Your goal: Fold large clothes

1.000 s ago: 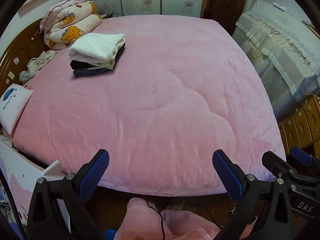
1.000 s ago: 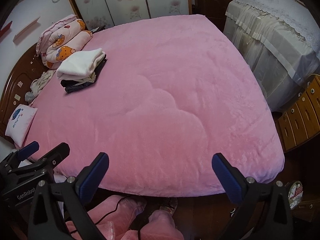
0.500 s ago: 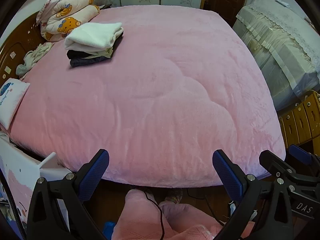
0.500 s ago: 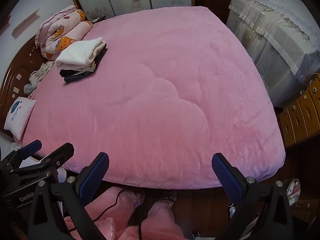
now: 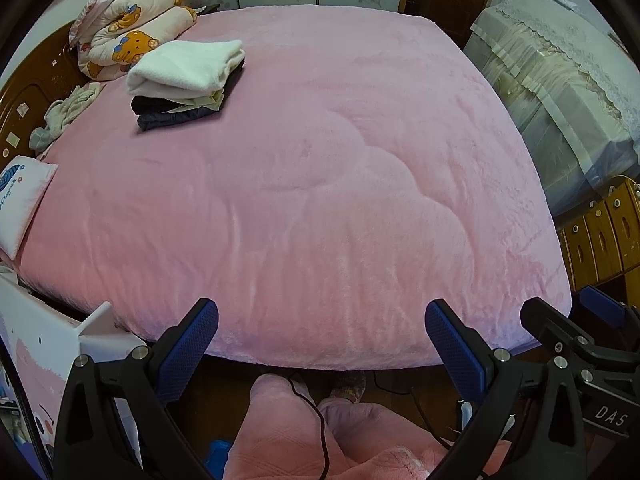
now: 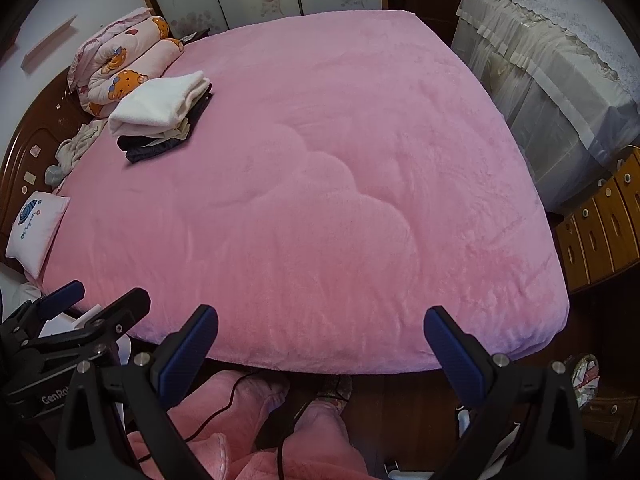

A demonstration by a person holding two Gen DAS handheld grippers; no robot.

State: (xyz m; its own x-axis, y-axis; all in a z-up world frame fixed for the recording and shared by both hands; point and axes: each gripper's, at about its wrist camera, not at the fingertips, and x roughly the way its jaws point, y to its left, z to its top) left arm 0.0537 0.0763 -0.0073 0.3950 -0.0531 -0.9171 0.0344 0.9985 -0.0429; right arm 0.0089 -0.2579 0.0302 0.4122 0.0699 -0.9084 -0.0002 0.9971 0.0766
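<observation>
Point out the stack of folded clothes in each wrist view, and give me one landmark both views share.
Left wrist view: the stack of folded clothes lies upper left on the pink bedspread, white piece on top.
Right wrist view: the same stack lies upper left, nearer the left edge.
Shared landmark: the rolled bear-print quilt just behind the stack.

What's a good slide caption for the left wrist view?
Open left gripper held over the near edge of a pink bedspread, folded clothes stack at the far left.
</observation>
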